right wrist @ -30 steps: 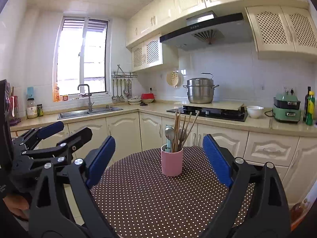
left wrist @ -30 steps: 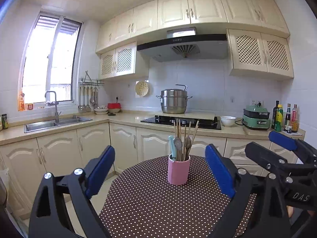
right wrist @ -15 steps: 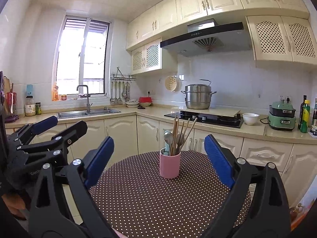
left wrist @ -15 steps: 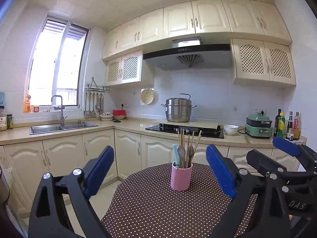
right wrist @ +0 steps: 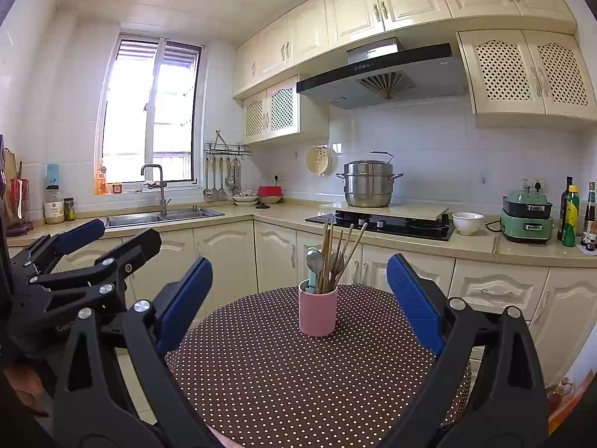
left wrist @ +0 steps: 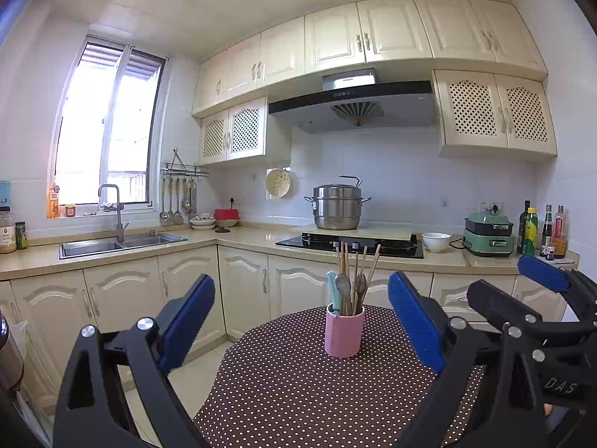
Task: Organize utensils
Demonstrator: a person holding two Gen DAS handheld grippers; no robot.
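Two claws hang over a round desk (left wrist: 298, 392) covered in a brown cloth with white dots, and both stand wide with nothing between their blue pads. In the left wrist view the left claw (left wrist: 302, 321) fills the bottom of the frame, and the pink cup (left wrist: 344, 330) sits on the desk just right of centre, nearer the right pad than the left one. Chopsticks (left wrist: 354, 265), a metal spoon (left wrist: 342, 284) and a pale teal handle (left wrist: 331, 291) stand upright in the cup, the sticks fanning a little to the right. The right claw (left wrist: 533, 283) shows at the right edge of that view, also wide and holding nothing. In the right wrist view the right claw (right wrist: 298, 295) frames the same cup (right wrist: 318, 311) near the frame centre, on the far half of the desk (right wrist: 317, 380), well ahead of the pads and touching neither. The left claw (right wrist: 108, 235) appears at the left edge there, spread and empty. Behind the desk a cream counter runs across the middle, with a sink (right wrist: 164, 217) at left, a steel pot (right wrist: 368, 183) on the hob at centre right, and a white bowl (right wrist: 467, 222) and green cooker (right wrist: 527, 216) further right.
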